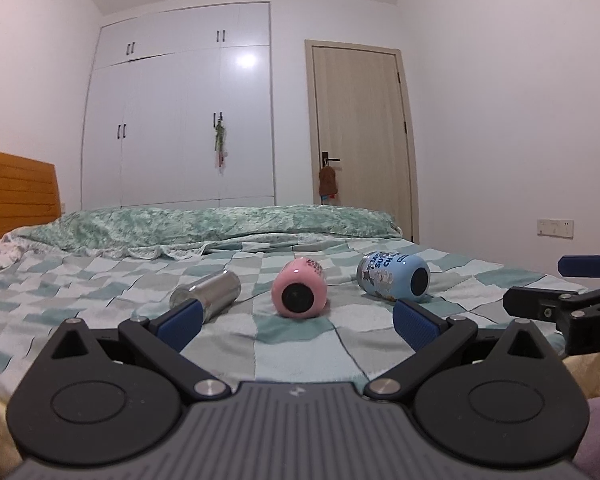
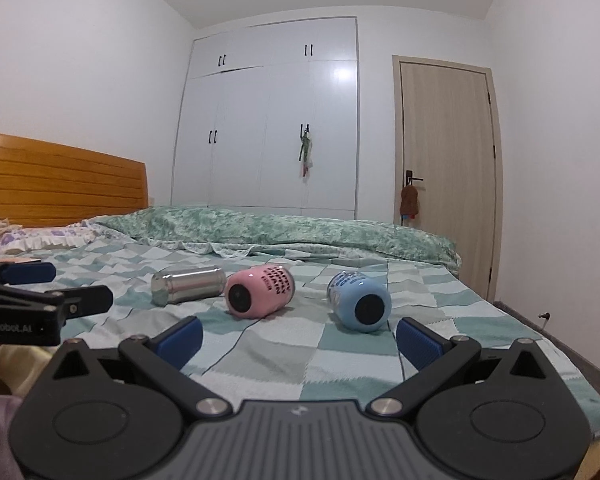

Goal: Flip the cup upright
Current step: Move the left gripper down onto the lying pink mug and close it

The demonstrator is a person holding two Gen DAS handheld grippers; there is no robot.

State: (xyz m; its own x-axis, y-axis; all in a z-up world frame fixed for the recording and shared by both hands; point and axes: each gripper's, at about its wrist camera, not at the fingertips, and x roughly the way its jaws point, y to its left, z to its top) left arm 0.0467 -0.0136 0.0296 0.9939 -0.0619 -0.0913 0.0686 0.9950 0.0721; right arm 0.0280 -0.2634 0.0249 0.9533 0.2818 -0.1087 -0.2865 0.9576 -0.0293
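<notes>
Three cups lie on their sides on the checkered bed cover. A steel cup [image 1: 206, 294] [image 2: 188, 290] is on the left, a pink cup [image 1: 299, 295] [image 2: 259, 292] in the middle, a blue cup [image 1: 394, 277] [image 2: 359, 301] on the right. The pink and blue cups show their dark bases toward me. My left gripper [image 1: 298, 326] is open and empty, just short of the pink cup. My right gripper [image 2: 300, 338] is open and empty, short of the pink and blue cups. Each gripper shows at the edge of the other's view, the left one [image 2: 52, 286] and the right one [image 1: 548, 284].
A folded green quilt [image 1: 220, 226] lies across the bed behind the cups. A wooden headboard [image 2: 60, 180] is at the left. A white wardrobe [image 1: 180, 120] and a wooden door [image 1: 360, 140] stand beyond. The bed's right edge [image 2: 540, 332] drops to the floor.
</notes>
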